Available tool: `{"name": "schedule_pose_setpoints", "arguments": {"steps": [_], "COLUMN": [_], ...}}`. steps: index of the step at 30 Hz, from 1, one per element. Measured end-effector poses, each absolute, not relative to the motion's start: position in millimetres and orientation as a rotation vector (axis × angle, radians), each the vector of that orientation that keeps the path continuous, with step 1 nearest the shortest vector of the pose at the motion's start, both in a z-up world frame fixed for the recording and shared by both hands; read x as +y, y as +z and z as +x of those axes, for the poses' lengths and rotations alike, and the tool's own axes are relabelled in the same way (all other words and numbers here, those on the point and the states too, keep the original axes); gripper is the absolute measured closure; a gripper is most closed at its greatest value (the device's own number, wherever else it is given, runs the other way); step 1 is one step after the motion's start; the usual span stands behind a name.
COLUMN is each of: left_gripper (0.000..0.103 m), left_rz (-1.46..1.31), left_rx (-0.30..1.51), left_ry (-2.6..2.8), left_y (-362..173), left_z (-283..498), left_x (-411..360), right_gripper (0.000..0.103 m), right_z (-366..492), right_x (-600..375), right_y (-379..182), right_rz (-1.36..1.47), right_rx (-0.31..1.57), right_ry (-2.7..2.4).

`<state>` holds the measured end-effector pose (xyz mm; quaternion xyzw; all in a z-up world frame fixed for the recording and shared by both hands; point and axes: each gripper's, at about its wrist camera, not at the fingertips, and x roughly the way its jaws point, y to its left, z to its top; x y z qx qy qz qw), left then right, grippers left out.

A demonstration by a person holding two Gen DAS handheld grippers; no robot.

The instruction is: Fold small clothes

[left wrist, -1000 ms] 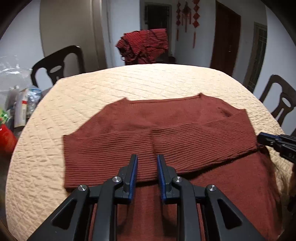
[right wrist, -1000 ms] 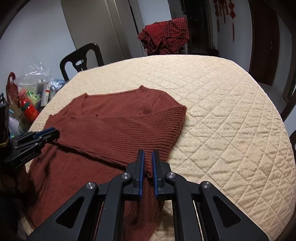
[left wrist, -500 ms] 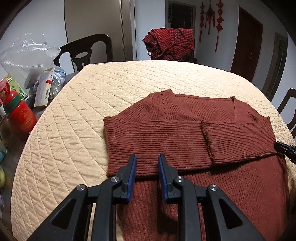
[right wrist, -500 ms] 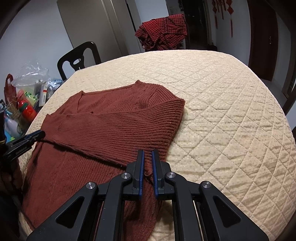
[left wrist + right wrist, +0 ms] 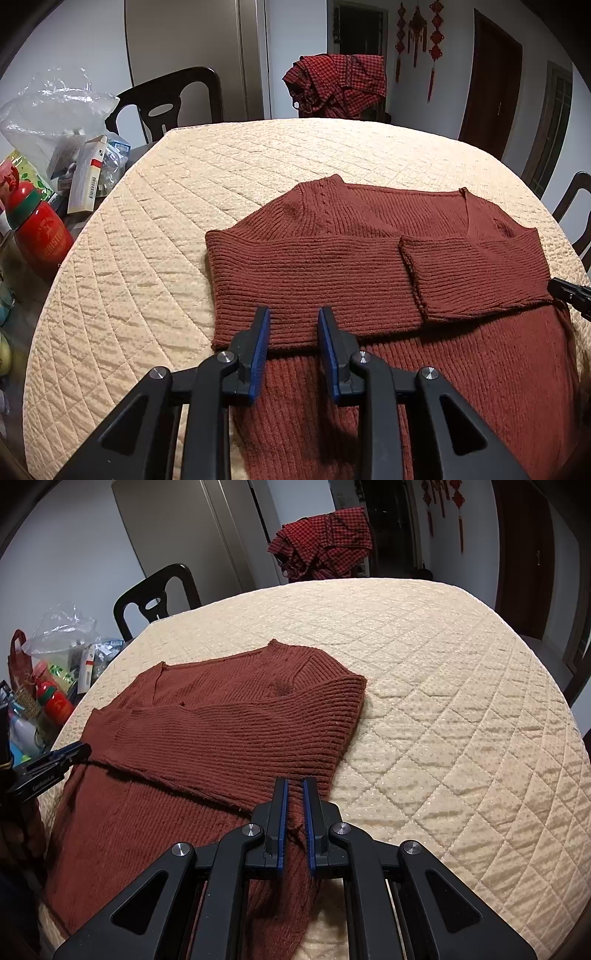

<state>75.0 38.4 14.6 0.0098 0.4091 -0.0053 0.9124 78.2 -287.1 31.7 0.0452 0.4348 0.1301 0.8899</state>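
**Both sleeves folded in, left hold letting go**

Since the earlier frames the left wrist view has swung rightward across the tabletop: the sweater's left-hand fold edge, once near the frame's left side, now sits at centre, and the bottle and bag clutter has come into the left edge. The left gripper (image 5: 293, 350) has just been opening; its fingers (image 5: 260, 350) stand slightly spread over the near hem of the folded sleeve, and no cloth looks pinched between them.

The cream quilted tabletop (image 5: 443, 686) fills most of both views. On it the rust-red ribbed sweater (image 5: 369, 266) lies flat at centre and lower right of the left view, and at centre-left of the right view, both sleeves (image 5: 240, 738) laid across the chest. The right gripper (image 5: 294, 823), at the bottom centre of its view, has its fingers pressed nearly together on a ridge of the sweater's side edge.

By my reading the sleeve-folding step is finishing. The next move likely calls for both grippers to take the lower hem and carry it up toward the neckline, keeping the sleeves from sliding.

Around the tabletop stand dark wooden chairs (image 5: 173, 103); a red checked garment (image 5: 336, 85) drapes over the far one. A plastic bag (image 5: 55, 110), cartons and a red bottle (image 5: 40, 229) crowd the left edge. Red knot ornaments (image 5: 417, 33) hang on the far wall.
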Motion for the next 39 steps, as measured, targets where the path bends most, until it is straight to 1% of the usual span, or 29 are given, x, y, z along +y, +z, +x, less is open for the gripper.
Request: {"name": "schedule_pose_setpoints", "arguments": {"steps": [5, 8, 13, 14, 16, 19, 26, 30, 39], "left_gripper": [0.073, 0.068, 0.068, 0.068, 0.068, 0.067, 0.063, 0.061, 0.056], "left_rz": [0.026, 0.024, 0.022, 0.022, 0.024, 0.025, 0.029, 0.034, 0.027], "left_rx": [0.837, 0.838, 0.839, 0.838, 0.834, 0.83, 0.828, 0.828, 0.844], "left_ry": [0.013, 0.037, 0.045, 0.043, 0.04, 0.035, 0.011, -0.005, -0.036], "left_y": [17, 18, 19, 19, 21, 22, 22, 22, 17], "left_z": [70, 66, 57, 54, 49, 43, 22, 11, -12], "left_x": [44, 50, 56, 56, 56, 56, 51, 47, 43], "right_gripper": [0.094, 0.092, 0.091, 0.09, 0.083, 0.077, 0.075, 0.067, 0.064], "right_z": [72, 67, 58, 56, 50, 41, 22, 11, -11], "right_x": [-294, -298, -301, -302, -303, -303, -297, -293, -291], "right_y": [36, 37, 38, 38, 40, 42, 40, 37, 31], "right_rz": [0.098, 0.101, 0.104, 0.106, 0.111, 0.11, 0.114, 0.115, 0.125], "right_rx": [0.906, 0.911, 0.915, 0.915, 0.912, 0.909, 0.919, 0.925, 0.939], "right_ry": [0.266, 0.267, 0.272, 0.274, 0.278, 0.289, 0.317, 0.339, 0.359]}}
